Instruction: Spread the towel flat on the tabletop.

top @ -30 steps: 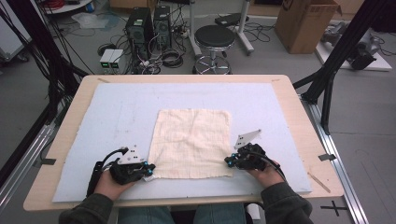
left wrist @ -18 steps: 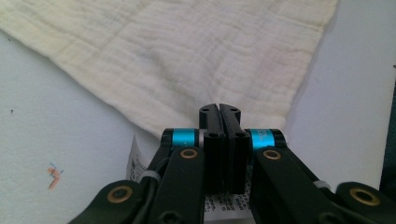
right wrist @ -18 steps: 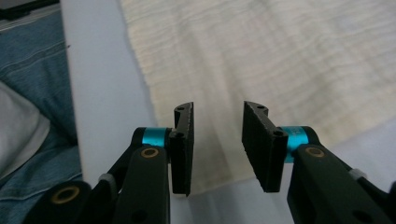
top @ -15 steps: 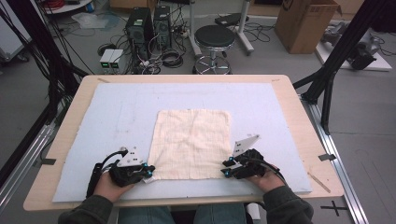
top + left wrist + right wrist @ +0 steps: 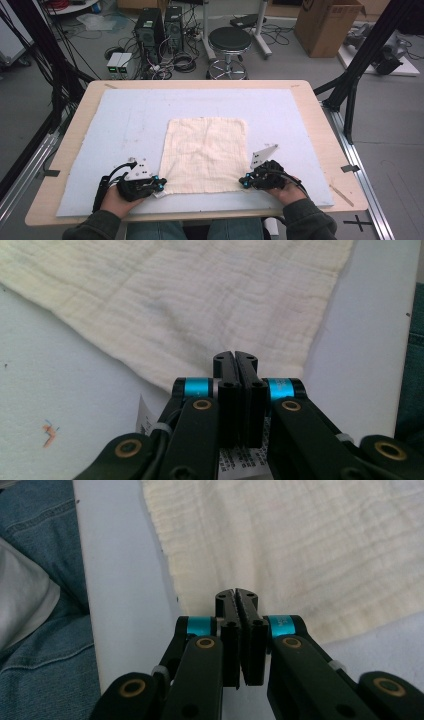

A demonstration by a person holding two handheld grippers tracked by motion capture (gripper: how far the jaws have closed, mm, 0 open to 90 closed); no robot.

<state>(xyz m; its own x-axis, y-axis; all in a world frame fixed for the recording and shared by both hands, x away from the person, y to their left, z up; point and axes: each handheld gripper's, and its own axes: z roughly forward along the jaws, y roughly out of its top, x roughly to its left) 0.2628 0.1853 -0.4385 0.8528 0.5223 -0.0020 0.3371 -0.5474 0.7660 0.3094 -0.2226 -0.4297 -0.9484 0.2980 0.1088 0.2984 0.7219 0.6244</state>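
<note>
cloth (image 5: 205,154) showing cream with faint grid weave; mat (image 5: 125,120) pale blue; grippers' jaws black with cyan bands

Left tongs (image 5: 159,187) held low in left hand (image 5: 116,199), jaws pressed together. Right tongs (image 5: 243,182) held low in right hand (image 5: 285,189), jaws just closed. Both forearms entered from bottom edge, tongs pointed inward.

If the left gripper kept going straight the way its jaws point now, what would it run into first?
The cream cloth. The left gripper has its jaws shut at the cloth's near corner and points across it, so it would likely slide over or bunch the fabric; whether a fold is pinched is unclear.
</note>
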